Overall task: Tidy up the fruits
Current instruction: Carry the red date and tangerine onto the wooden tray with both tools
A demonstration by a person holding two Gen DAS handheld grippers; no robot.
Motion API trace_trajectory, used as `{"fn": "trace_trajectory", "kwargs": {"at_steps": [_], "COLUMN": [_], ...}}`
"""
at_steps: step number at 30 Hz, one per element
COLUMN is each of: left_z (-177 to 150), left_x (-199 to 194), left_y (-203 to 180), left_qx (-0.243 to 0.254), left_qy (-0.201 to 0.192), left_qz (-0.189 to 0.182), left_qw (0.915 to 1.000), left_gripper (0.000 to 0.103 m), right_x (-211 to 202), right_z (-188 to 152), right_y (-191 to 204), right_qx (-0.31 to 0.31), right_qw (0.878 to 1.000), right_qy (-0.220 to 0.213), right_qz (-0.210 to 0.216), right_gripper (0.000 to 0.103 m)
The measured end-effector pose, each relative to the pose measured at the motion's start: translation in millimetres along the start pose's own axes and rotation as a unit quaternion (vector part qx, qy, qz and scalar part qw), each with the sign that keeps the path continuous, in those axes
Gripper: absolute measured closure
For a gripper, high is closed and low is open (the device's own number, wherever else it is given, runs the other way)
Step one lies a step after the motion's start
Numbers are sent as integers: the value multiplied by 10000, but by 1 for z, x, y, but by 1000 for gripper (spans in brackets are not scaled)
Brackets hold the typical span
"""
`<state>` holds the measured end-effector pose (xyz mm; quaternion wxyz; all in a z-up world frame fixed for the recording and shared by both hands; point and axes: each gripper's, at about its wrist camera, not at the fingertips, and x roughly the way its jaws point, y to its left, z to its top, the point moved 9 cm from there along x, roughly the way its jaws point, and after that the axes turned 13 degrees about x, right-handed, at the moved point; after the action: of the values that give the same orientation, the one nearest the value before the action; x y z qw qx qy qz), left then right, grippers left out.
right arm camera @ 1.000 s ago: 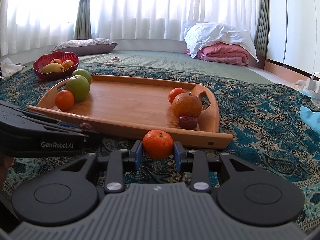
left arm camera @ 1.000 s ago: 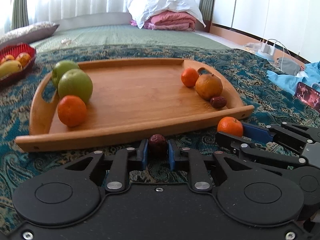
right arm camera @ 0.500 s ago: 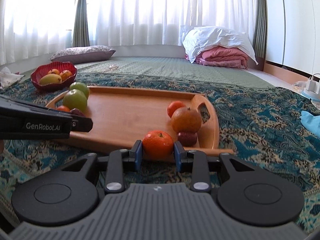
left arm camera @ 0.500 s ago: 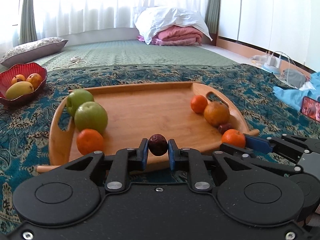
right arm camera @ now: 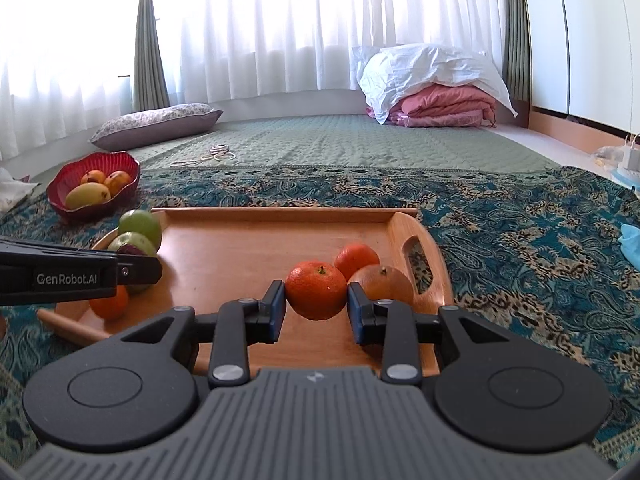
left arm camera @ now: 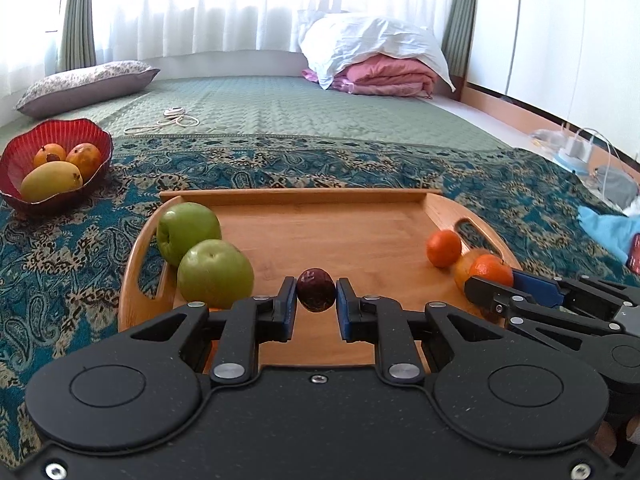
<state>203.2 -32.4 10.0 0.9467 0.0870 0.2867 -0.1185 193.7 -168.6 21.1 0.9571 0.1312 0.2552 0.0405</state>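
Left claw (left arm camera: 316,303) is clamped on a small dark red fruit (left arm camera: 315,289), holding it over the near part of the wooden tray (left arm camera: 304,196). Right claw (right arm camera: 316,310) is squeezing a small orange (right arm camera: 316,289), also above the tray, just beside another small orange (right arm camera: 357,259) and a bigger dull orange (right arm camera: 384,280) on the right side. Two green apples (left arm camera: 215,273) sit at the tray's left end. The tray lies on a blue patterned blanket (right arm camera: 520,240), red fruit bowl (left arm camera: 24,148) off to the left.

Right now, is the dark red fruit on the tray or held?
Held: the left gripper is shut on the dark red fruit, above the wooden tray.
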Motion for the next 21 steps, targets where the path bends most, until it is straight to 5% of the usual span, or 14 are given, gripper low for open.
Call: {"fn": "trace_trajectory", "kwargs": {"at_steps": [21], "left_z": [0], "left_x": [52], "left_y": [9], "left_qx": [185], "left_qy": [346], "left_qz": [136], "left_qw": [9991], "left_gripper": [84], "right_x": [53], "right_z": [6], "right_y": [8], "right_qx": [161], "right_qw": [9989], "right_qy": [439], "right_qz": [-16], "right_gripper": [65]}}
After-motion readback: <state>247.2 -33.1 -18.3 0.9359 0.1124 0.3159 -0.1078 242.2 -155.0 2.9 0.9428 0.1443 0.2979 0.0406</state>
